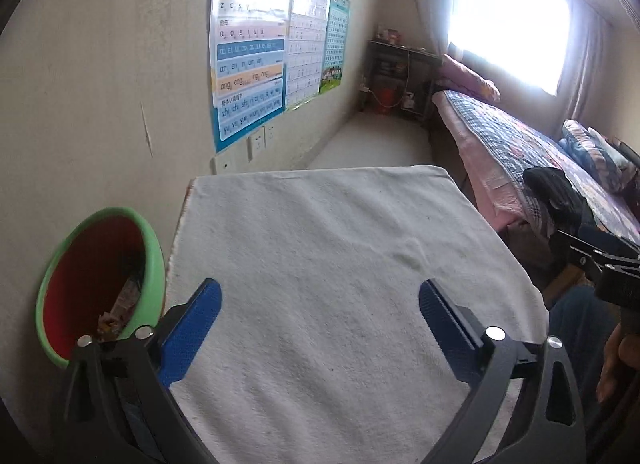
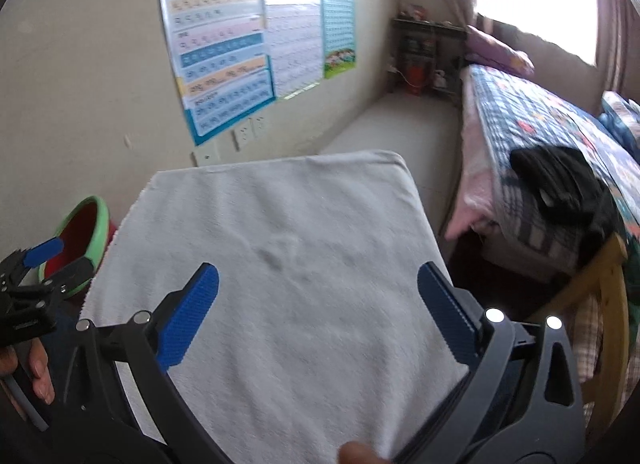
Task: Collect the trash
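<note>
A green bin with a red inside stands left of the table against the wall, with several wrappers at its bottom. It also shows in the right wrist view. My left gripper is open and empty over the white cloth on the table, just right of the bin. It also shows at the left edge of the right wrist view. My right gripper is open and empty over the same cloth. Its body shows at the right edge of the left wrist view.
Posters and wall sockets are on the wall behind the table. A bed with a patterned quilt and dark clothes stands to the right. A wooden chair back is near my right gripper. A dark shelf stands at the far end.
</note>
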`<move>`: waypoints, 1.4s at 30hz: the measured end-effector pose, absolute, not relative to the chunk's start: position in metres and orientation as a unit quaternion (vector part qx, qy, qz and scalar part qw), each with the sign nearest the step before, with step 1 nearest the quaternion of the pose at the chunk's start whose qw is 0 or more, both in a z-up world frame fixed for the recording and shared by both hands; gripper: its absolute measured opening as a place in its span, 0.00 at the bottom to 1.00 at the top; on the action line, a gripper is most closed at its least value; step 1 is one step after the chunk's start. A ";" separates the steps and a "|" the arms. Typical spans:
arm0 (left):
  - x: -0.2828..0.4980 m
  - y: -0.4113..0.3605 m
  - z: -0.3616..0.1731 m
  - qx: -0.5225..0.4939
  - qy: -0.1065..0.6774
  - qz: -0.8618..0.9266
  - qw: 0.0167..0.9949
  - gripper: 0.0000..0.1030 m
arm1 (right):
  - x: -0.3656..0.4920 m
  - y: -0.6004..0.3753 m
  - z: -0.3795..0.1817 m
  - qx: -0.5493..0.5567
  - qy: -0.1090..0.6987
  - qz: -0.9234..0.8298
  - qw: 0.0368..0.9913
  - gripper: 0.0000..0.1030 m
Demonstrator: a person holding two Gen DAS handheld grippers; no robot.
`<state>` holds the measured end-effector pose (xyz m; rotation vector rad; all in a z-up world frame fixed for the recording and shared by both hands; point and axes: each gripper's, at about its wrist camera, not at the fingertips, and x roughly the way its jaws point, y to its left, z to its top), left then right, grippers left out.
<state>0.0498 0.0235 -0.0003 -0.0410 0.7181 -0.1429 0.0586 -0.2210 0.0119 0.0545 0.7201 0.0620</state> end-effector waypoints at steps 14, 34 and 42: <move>0.035 0.017 -0.009 -0.007 0.331 -0.065 0.942 0.92 | 0.046 -0.216 0.001 0.008 0.338 0.012 0.941 0.95; 0.032 0.022 -0.013 -0.030 0.330 -0.073 0.941 0.92 | 0.036 -0.205 -0.001 -0.006 0.332 0.019 0.943 0.95; 0.032 0.020 -0.013 -0.026 0.330 -0.079 0.940 0.92 | 0.035 -0.208 -0.002 -0.003 0.331 0.012 0.943 0.95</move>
